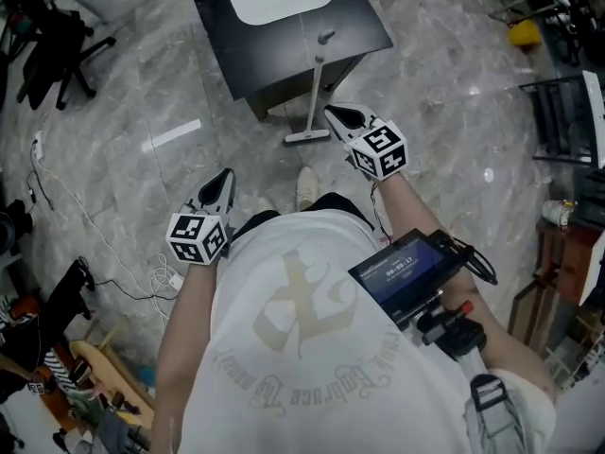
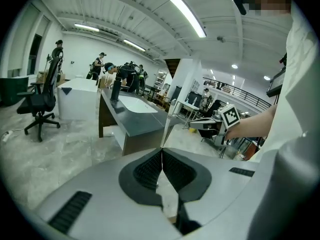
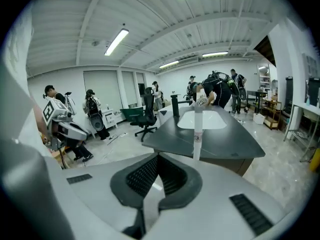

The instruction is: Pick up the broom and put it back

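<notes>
The left gripper (image 1: 223, 183) and right gripper (image 1: 337, 114) each have ribbed black pads pressed together on nothing. Beyond them the broom (image 1: 316, 97), a slim white pole on a flat pale head, stands upright on the glossy grey marble floor (image 1: 142, 93), against the near edge of the smooth dark desk (image 1: 359, 22).

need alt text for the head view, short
A broom stands at the edge of a dark table on a grey marble floor, seen from above. A person in a white T-shirt holds the right gripper right of its handle and the left gripper lower left, both shut and empty.
</notes>
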Demonstrator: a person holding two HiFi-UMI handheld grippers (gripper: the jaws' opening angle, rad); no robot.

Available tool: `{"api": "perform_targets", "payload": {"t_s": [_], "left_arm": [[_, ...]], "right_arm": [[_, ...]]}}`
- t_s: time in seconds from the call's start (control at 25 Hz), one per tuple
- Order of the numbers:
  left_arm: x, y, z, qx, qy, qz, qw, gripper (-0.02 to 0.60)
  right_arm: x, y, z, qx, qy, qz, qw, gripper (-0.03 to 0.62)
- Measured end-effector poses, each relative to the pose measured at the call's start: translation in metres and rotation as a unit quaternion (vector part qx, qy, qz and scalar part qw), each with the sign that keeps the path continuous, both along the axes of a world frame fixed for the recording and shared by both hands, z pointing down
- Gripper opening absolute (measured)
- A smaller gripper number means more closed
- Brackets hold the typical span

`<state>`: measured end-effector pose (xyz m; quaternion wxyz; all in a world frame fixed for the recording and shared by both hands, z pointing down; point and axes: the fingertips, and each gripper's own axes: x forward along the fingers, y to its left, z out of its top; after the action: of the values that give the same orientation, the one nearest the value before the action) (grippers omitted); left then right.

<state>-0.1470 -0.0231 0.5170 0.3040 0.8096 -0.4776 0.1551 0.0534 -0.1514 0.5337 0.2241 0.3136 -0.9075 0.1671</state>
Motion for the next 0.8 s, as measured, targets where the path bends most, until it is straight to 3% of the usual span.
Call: {"api": "perform_targets", "payload": {"t_s": [0.4, 0.8], "left_arm": [[0.013, 0.004, -0.013, 0.033, 0.014, 0.064, 0.9973, 0.014], [0.027, 0.012, -0.018, 0.033, 0.023, 0.117, 0.9923, 0.014]], "right_arm": [[-0.007, 0.071, -0.066, 0.047, -0.055, 0.041, 0.997, 0.017], [-0.001, 0.112, -0.073, 0.040, -0.061, 0.085, 0.994, 0.017]]}}
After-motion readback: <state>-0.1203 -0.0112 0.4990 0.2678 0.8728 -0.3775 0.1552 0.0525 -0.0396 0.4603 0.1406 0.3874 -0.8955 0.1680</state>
